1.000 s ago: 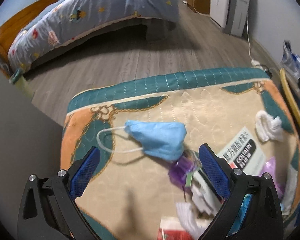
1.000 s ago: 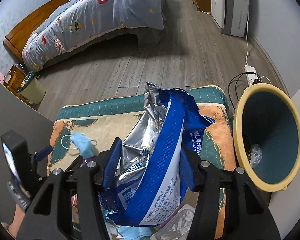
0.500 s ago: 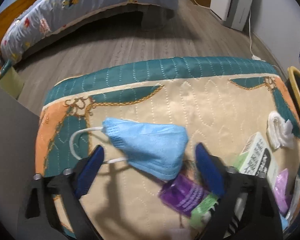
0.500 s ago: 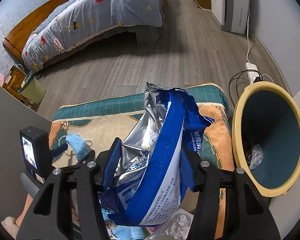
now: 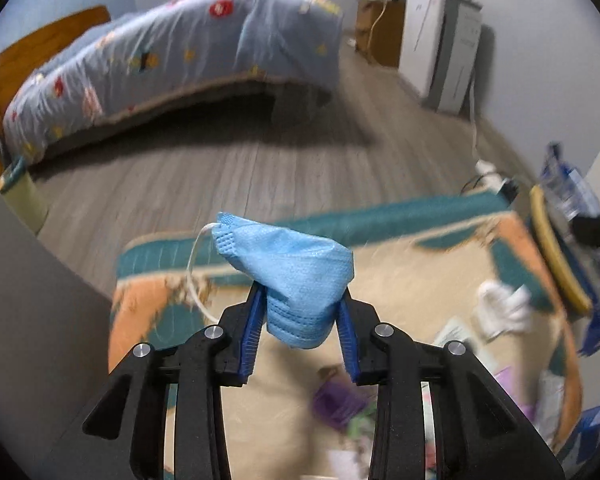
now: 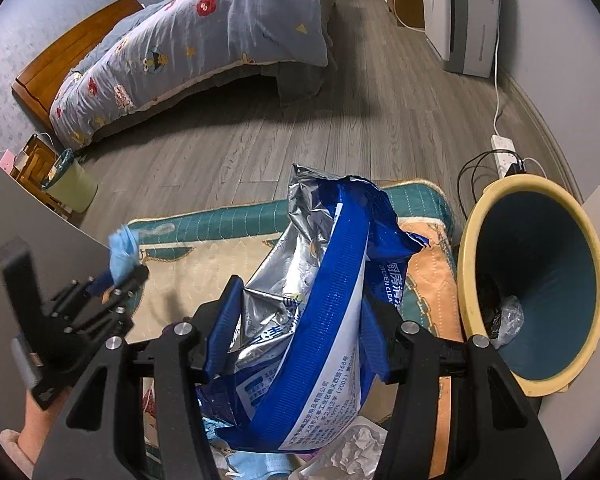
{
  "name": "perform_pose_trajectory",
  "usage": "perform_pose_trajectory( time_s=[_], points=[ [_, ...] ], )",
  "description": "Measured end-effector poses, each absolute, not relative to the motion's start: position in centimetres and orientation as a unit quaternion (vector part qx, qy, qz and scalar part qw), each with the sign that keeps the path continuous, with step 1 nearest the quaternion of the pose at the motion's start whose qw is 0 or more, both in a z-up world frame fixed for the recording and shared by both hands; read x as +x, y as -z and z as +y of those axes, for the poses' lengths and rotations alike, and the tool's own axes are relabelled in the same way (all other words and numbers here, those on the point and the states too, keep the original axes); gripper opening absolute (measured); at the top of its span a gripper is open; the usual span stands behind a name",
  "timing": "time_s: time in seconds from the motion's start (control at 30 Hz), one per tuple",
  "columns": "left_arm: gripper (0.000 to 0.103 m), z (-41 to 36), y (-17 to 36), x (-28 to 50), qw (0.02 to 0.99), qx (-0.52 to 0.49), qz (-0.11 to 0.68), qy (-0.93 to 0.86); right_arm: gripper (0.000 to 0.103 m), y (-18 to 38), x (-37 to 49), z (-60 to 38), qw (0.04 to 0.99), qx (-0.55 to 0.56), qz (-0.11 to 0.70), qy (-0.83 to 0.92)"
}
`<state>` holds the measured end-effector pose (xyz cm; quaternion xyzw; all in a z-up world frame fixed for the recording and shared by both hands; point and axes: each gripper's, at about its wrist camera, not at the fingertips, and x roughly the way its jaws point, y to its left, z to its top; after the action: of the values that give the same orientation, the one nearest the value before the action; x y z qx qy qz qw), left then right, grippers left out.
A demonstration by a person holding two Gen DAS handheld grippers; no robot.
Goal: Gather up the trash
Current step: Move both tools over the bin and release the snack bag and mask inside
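The left gripper [image 5: 300, 300] had just closed on the mask [image 5: 290, 270], held clear above the mat [image 5: 420, 268]. The right gripper [image 6: 296, 300] held the bag [image 6: 316, 280] beside the bin [image 6: 540, 280]. Next, judging by this: carry both to the bin and release.

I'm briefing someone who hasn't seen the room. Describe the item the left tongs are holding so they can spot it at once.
Start at the quilted mat with the teal border on the wood floor, littered with trash. Above its near left part, the left tongs are shut on a crumpled light-blue face mask. Its white ear loop dangles free, and unlike the wrappers and tissue below, it is lifted clear of the mat.
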<state>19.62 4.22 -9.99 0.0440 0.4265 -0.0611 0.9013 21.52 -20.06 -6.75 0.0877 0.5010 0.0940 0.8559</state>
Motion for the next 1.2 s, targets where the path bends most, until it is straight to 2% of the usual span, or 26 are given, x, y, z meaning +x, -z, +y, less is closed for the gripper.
perform_pose_trajectory(
  time_s=[0.23,0.47,0.87,1.2],
  points=[
    [0.036,0.0,5.6,18.7,0.92,0.063,0.372,0.101,0.054,4.4,20.7,-22.3,0.875,0.089,0.47,-0.079],
    [0.036,-4.0,3.6,18.1,0.926,0.064,0.346,0.139,0.054,3.3,20.4,-27.0,0.883,0.111,0.453,-0.043],
    [0.036,-11.7,2.9,17.2,0.92,0.092,0.326,0.197,0.054,3.9,19.6,-35.8,0.881,0.152,0.447,0.016],
    [0.036,-17.6,4.3,16.3,0.902,0.108,0.331,0.254,0.054,5.7,19.5,-41.1,0.872,0.171,0.455,0.066]
  ],
)
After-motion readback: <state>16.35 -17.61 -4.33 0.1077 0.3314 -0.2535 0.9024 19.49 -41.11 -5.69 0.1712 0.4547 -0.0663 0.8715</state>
